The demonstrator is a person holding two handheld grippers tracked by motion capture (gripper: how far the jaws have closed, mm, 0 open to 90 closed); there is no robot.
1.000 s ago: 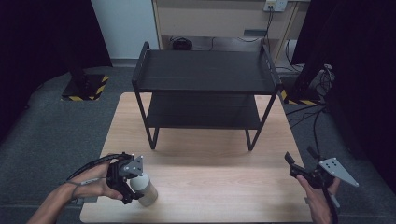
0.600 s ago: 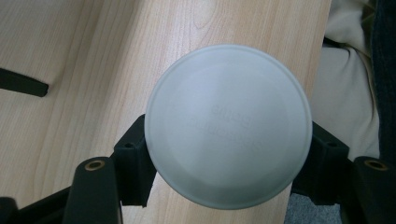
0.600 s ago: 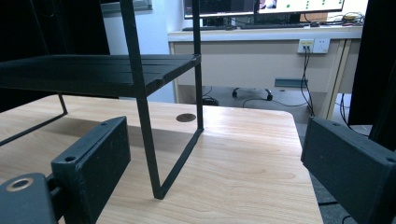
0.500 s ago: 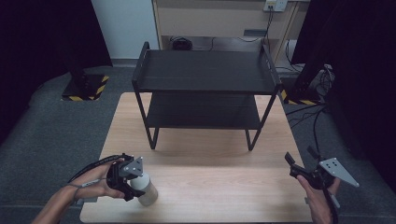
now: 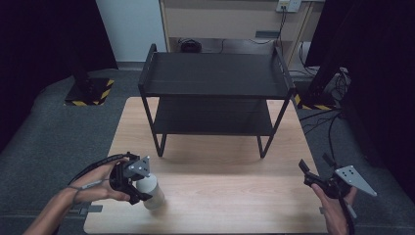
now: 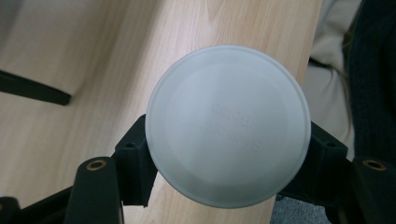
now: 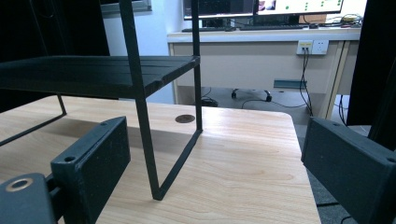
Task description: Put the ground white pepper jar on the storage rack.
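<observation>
The wooden worktop (image 5: 215,196) carries a black two-level shelf rack (image 5: 215,93) toward 12 o'clock, both its levels bare, probably so that things can be put there. At 7 o'clock the left gripper (image 5: 131,177) is closed on a white bottle (image 5: 150,192), its jaws pressing both sides just under the round cap (image 6: 228,125), likely to lift it. At 4 o'clock the right gripper (image 5: 313,177) waits with jaws wide apart, holding nothing.
</observation>
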